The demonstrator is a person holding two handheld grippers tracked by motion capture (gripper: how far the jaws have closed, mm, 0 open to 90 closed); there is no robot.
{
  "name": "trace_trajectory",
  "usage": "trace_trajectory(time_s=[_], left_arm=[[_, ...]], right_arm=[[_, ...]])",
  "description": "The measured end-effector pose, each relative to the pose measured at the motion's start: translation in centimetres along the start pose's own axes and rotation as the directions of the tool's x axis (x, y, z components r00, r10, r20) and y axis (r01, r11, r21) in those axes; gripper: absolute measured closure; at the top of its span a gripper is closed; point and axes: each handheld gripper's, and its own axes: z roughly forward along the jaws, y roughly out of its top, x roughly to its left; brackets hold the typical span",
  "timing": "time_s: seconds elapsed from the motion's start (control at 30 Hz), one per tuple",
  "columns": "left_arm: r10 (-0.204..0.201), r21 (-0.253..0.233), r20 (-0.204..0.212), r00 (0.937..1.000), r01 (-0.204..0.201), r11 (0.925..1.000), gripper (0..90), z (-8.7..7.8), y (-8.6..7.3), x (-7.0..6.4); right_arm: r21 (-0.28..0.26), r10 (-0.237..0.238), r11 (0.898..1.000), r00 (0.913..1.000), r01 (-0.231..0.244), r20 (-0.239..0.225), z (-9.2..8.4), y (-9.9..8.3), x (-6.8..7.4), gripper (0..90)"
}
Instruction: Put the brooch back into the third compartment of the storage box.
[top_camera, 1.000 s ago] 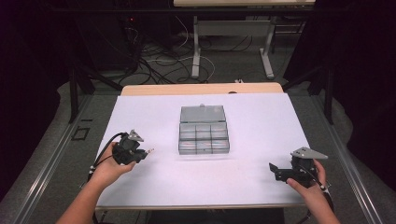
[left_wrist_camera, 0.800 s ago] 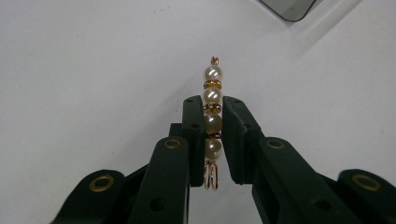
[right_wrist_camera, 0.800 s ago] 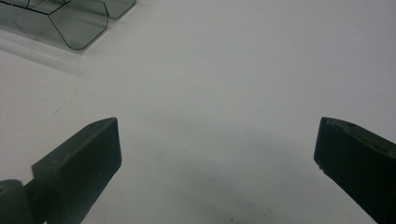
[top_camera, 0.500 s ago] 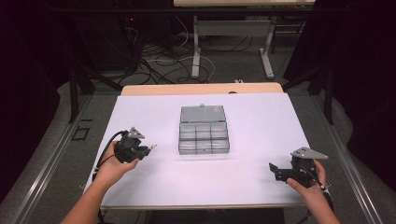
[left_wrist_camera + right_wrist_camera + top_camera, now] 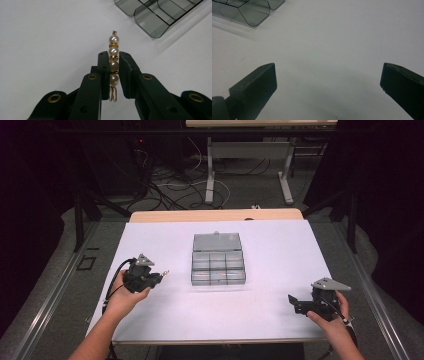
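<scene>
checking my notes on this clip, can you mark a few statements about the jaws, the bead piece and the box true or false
1. The left gripper holds a pearl bead bar between its jaws. True.
2. The right gripper grips a bead. False: its jaws stand wide apart with nothing between them.
3. The compartment box has its lid shut. False: it lies open.
4. The box sits on the white table between both hands. True.

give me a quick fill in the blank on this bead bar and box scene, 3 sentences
1. The left gripper is shut on a gold bar strung with ____ pearl beads.
2. The jaws of the right gripper stand ____.
3. The clear compartment box on the white table has its lid ____.

Missing words: four; open; open
</scene>
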Motion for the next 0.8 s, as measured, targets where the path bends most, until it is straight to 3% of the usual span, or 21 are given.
trace_trajectory(time_s=[0.8], left_arm=[[-0.008,-0.082,0.044,0.999,0.012,0.9966,80.2,0.4,2.0,-1.9]], right_arm=[[-0.004,0.0,1.0,1.0,0.0,-0.003,0.0,0.0,-0.1,0.2]])
